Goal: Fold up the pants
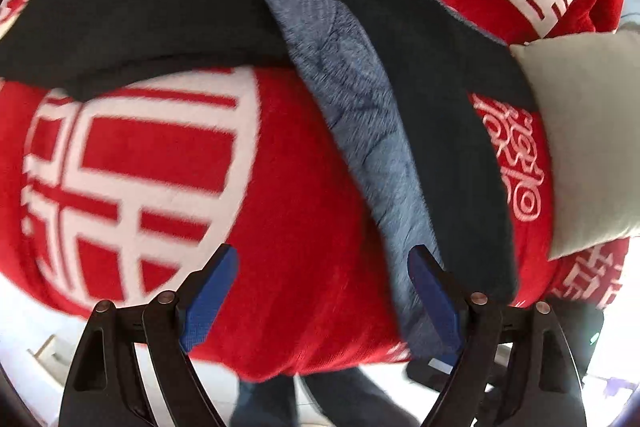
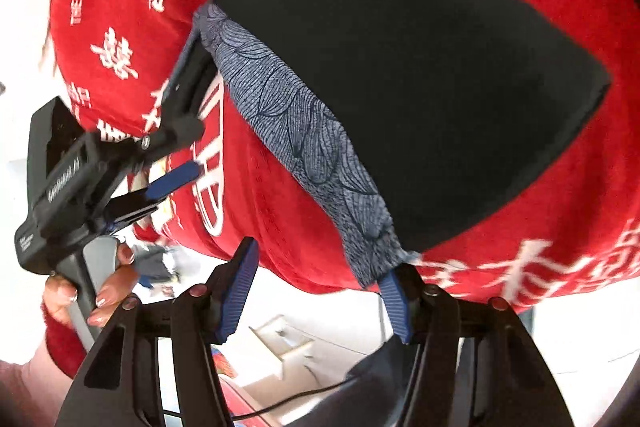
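Dark pants (image 1: 140, 27) with a blue-grey patterned lining (image 1: 352, 99) lie on a red blanket (image 1: 280, 187) printed with white characters. My left gripper (image 1: 322, 291) hangs open over the blanket, its right pad (image 1: 434, 291) at the edge of the lining and nothing between the pads. In the right wrist view the pants (image 2: 400, 87) lie folded, with the patterned band (image 2: 304, 139) along their near edge. My right gripper (image 2: 318, 295) is open at the blanket's edge, and its right pad (image 2: 396, 307) sits just under the band's end. The left gripper (image 2: 188, 131) shows at the left.
A pale grey cushion (image 1: 580, 147) lies on the blanket beside the pants. A person's hand (image 2: 100, 291) holds the left gripper's handle. Beyond the blanket's near edge I see white floor, a white box-like unit (image 2: 284, 343) and a thin cable.
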Available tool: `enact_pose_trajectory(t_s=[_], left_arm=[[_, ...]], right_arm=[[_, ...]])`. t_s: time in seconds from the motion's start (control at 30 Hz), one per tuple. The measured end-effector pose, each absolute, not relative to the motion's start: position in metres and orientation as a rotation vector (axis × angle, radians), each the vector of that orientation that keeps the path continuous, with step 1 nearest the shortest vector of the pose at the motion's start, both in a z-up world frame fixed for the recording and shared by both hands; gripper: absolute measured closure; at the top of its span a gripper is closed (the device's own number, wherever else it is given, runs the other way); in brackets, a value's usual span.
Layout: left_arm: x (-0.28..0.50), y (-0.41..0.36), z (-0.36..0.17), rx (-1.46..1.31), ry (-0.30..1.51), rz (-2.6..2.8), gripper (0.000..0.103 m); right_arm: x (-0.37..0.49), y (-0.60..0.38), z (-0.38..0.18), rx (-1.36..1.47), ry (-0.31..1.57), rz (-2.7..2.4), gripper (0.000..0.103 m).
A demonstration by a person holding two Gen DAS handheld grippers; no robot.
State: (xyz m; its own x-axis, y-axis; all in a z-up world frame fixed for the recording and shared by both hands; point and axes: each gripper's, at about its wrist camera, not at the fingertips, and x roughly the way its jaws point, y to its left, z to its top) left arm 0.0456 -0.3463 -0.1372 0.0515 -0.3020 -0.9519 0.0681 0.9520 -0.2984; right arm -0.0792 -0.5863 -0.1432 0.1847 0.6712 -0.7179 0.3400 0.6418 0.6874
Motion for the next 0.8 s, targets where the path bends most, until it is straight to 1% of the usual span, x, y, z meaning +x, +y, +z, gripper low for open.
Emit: enact_pose_trajectory(t_s=[0.07, 0.1, 0.2, 0.43, 0.47, 0.5, 0.53, 0.57, 0.6, 0.63, 0.67, 0.8], left_arm=[[0.059, -0.349, -0.143, -0.228, 1.505, -0.315, 0.016], [0.065, -0.351, -0.145, -0.247, 1.510, -0.334, 0.016], [0.085, -0.358, -0.153, -0.263, 1.530, -0.377, 0.016], [0.104, -0.363, -0.161, -0.299, 1.562, -0.441, 0.016], [0.105, -0.363, -0.162, -0.311, 1.564, -0.453, 0.018], [0.106, -0.364, -0.163, -0.329, 1.569, -0.465, 0.024], [0.108, -0.366, -0.164, -0.344, 1.579, -0.479, 0.039], [0.110, -0.368, -0.165, -0.354, 1.594, -0.490, 0.047], [0.111, -0.369, -0.166, -0.368, 1.603, -0.501, 0.065], [0.113, -0.371, -0.168, -0.392, 1.617, -0.514, 0.086], [0.114, -0.372, -0.167, -0.408, 1.619, -0.517, 0.089], [0.118, -0.375, -0.136, -0.450, 1.548, -0.524, 0.089]], right_arm=[[-0.076, -0.585, -0.149, 0.958, 1.440, 0.248, 0.073], [-0.075, -0.586, -0.150, 0.976, 1.451, 0.230, 0.100], [-0.076, -0.592, -0.140, 1.043, 1.408, 0.191, 0.100], [-0.070, -0.601, -0.097, 1.081, 1.283, 0.227, 0.100], [-0.068, -0.604, -0.094, 1.093, 1.267, 0.228, 0.100], [-0.065, -0.608, -0.093, 1.104, 1.261, 0.229, 0.100], [-0.063, -0.611, -0.091, 1.118, 1.255, 0.229, 0.100], [-0.063, -0.614, -0.090, 1.127, 1.253, 0.231, 0.100], [-0.059, -0.617, -0.089, 1.131, 1.255, 0.235, 0.100], [-0.056, -0.619, -0.087, 1.131, 1.260, 0.241, 0.100], [-0.053, -0.622, -0.085, 1.133, 1.268, 0.250, 0.100], [-0.039, -0.640, -0.071, 1.129, 1.291, 0.300, 0.100]])
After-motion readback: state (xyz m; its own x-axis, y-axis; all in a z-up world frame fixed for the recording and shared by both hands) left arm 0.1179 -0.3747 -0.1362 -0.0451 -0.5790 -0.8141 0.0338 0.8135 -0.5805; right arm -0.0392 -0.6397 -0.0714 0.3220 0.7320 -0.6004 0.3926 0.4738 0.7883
